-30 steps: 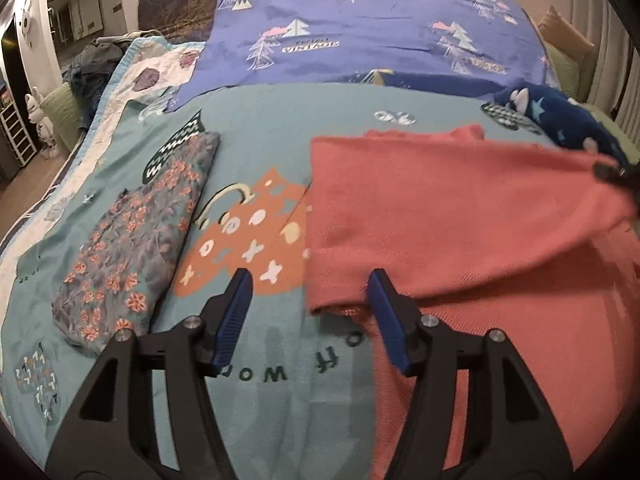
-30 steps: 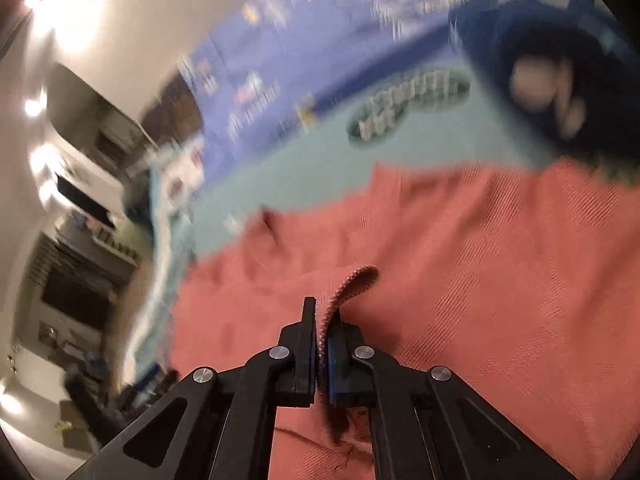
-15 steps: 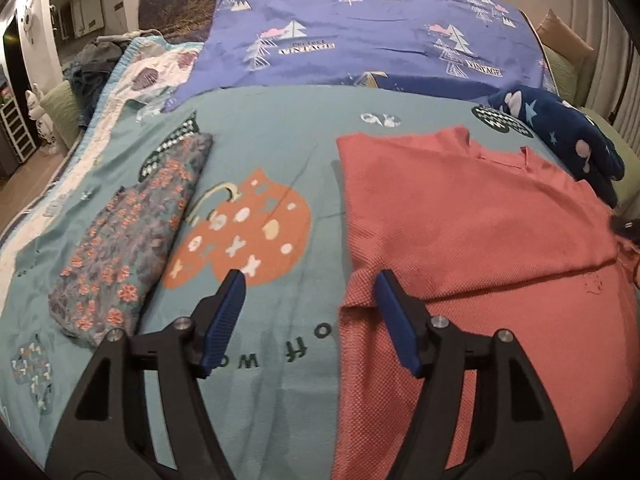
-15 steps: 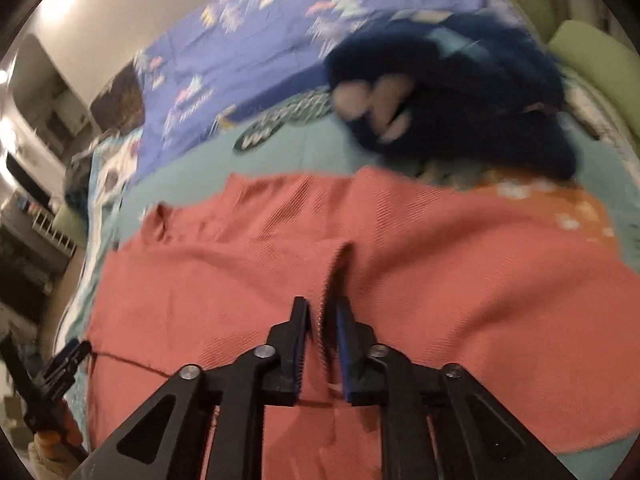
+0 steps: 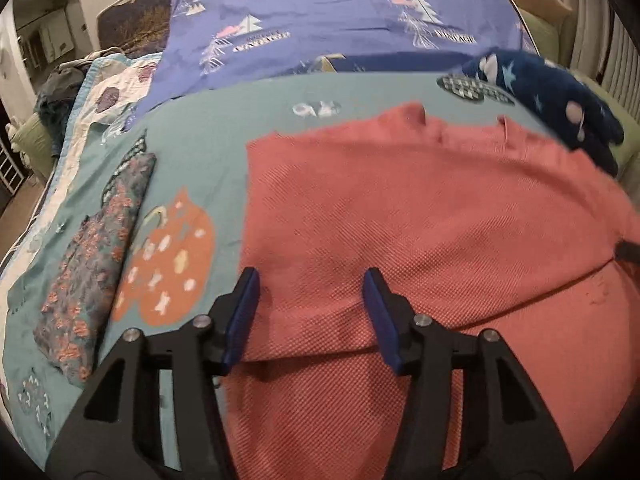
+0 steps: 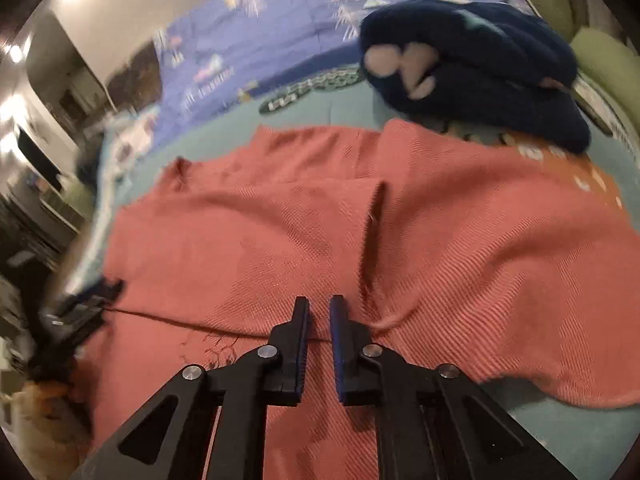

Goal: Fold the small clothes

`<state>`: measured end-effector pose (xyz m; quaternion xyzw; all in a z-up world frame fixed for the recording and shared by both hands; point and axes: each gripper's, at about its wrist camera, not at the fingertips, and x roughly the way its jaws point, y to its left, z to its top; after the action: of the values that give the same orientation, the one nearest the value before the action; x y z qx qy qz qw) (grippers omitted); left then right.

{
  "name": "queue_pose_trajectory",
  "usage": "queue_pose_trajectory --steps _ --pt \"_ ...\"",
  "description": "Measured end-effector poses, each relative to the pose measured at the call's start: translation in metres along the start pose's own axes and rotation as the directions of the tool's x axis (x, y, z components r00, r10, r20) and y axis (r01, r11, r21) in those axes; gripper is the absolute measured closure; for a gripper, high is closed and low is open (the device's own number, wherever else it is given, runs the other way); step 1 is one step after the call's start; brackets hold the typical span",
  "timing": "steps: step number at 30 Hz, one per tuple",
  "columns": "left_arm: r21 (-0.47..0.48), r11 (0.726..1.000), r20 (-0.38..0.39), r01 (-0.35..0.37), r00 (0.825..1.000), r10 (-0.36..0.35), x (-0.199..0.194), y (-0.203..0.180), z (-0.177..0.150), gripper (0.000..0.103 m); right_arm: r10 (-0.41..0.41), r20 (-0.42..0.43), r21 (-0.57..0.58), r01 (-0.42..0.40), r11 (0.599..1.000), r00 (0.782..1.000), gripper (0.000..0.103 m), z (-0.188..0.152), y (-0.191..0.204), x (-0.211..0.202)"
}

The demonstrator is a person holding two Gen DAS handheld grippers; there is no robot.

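On the far left of my left camera I see a folded flowered cloth (image 5: 96, 256) lying on the bed (image 5: 224, 128), its long side running away from me toward the headboard. Just right of it sits an orange cat print (image 5: 168, 268) on the teal cover. My left tongs (image 5: 312, 312) stand spread, and they have just been narrowing; the folded edge of the red sweater (image 5: 420, 216) lies between the pads, but I see no pinch on it. The sweater spreads flat across the middle of the bed, neck end pointing away from me, its long side running left to right, with a fold line crossing near me. Right of it, by the far corner, lies a dark blue starred garment (image 5: 560, 100). In the right camera, my right tongs (image 6: 319, 332) stand slightly apart, just been narrowing, hovering over the sweater (image 6: 460, 248) with nothing gripped.
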<state>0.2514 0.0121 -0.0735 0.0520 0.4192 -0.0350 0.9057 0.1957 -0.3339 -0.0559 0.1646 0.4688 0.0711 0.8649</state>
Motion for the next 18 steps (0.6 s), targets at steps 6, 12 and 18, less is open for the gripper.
queue_pose_trajectory --steps 6,12,18 --pt "0.032 0.999 0.075 0.033 0.997 -0.035 -0.032 -0.014 0.001 0.047 -0.168 0.174 0.165 0.14 0.976 0.97 0.084 -0.012 -0.071 -0.084" --pt "0.111 0.991 0.085 0.069 0.993 -0.079 -0.042 -0.057 0.003 0.047 -0.569 0.104 0.349 0.506 0.789 0.816 0.074 -0.013 -0.145 -0.114" --pt "0.157 0.983 0.078 0.101 0.99 -0.114 -0.047 -0.088 0.008 0.047 -0.607 0.025 0.32 0.568 0.758 0.795 0.056 -0.007 -0.169 -0.091"
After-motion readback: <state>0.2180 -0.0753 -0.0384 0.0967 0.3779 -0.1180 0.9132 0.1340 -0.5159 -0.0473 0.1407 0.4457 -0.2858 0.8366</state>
